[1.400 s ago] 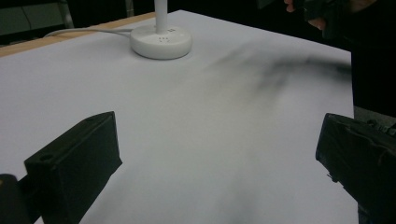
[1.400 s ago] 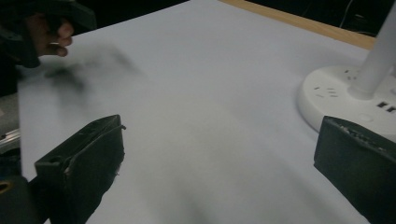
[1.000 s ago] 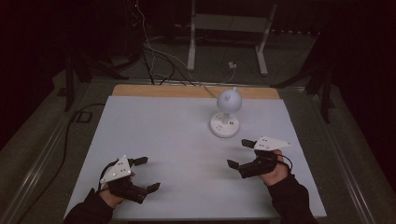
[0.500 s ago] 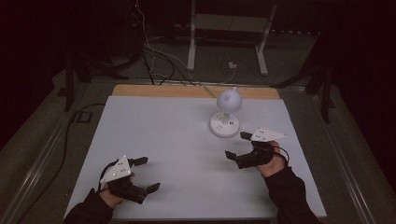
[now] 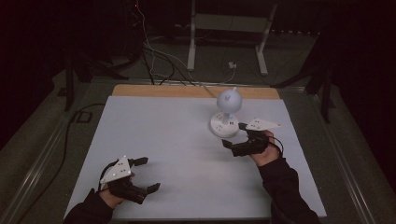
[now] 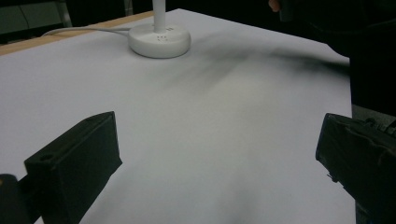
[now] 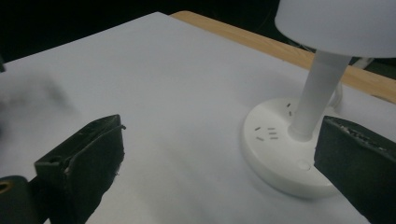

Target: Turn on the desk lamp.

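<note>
right gripper gapes wide just short of the lamp — better to square up on its stem before closing — while left gripper idles open, well back.

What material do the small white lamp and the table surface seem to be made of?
The lamp looks like matte white plastic: smooth moulded base with small slots and a round button, no shine. The table surface seems a pale, matte sheet or laminate, even and without grain; I cannot tell which. The strip at the far edge looks like wood, tan with faint grain.
</note>
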